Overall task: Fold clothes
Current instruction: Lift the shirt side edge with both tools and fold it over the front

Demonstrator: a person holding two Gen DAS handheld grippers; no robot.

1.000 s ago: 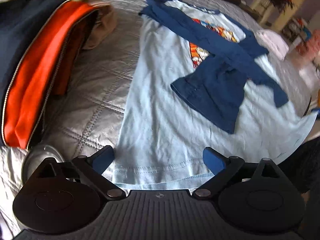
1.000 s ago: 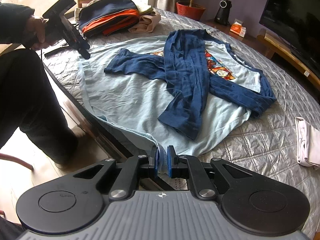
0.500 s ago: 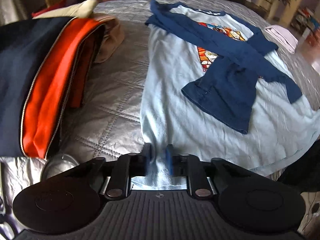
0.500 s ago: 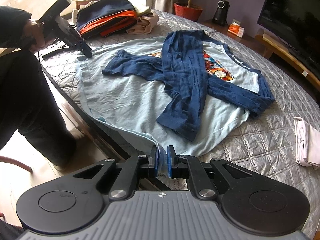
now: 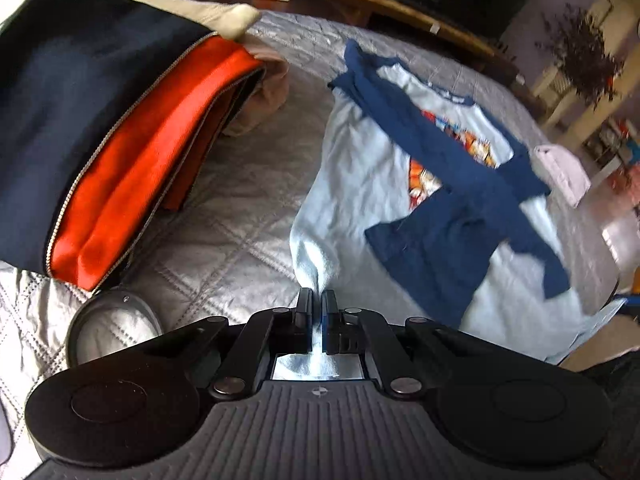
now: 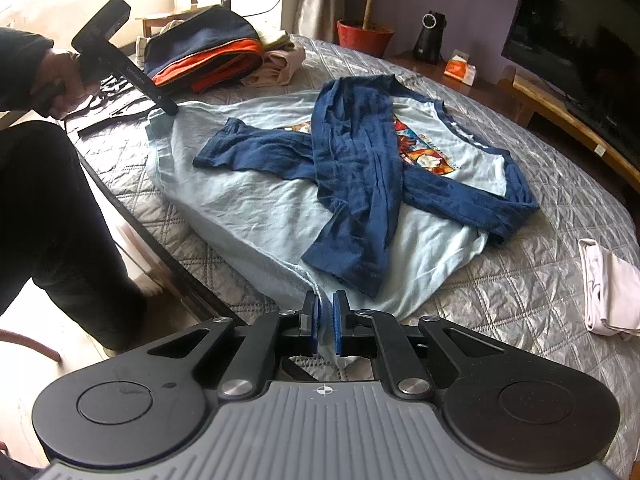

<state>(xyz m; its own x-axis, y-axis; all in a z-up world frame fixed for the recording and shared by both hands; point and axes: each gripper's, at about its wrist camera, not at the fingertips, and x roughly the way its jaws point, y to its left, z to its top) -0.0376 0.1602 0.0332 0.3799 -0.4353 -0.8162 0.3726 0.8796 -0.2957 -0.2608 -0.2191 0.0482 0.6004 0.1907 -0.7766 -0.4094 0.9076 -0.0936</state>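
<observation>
Pale blue cotton, a long-sleeved shirt [image 6: 248, 208] with navy sleeves, is lying spread on the grey quilted cover [image 6: 520, 292] straight ahead of both tools. The left gripper [image 5: 316, 300] is sitting with its jaws pressed together on the hem corner of the shirt, and the cloth is rising in a bright ridge just in front of its fingertips. The right gripper [image 6: 326, 312] is likewise clamping the other hem corner, a thin fold of fabric showing between its blue pads [image 6: 338, 324]. Both navy sleeves [image 6: 352, 184] are lying crossed over the chest, beyond the right gripper's tips, partly covering an orange print [image 6: 424, 148]. Seen from the right wrist, the left gripper [image 6: 170, 109] is appearing far off to the upper left, gripped by a hand [image 6: 60, 80] in a dark sleeve, its tip touching the shirt's far hem corner. A stack of folded clothes [image 5: 100, 152], navy over orange, is lying to the left of the left gripper and well apart from the shirt. A small folded white cloth [image 6: 608, 288] is resting to the right of the right gripper, near the edge of the cover. A dark screen [image 6: 580, 40] is standing far beyond, upper right
</observation>
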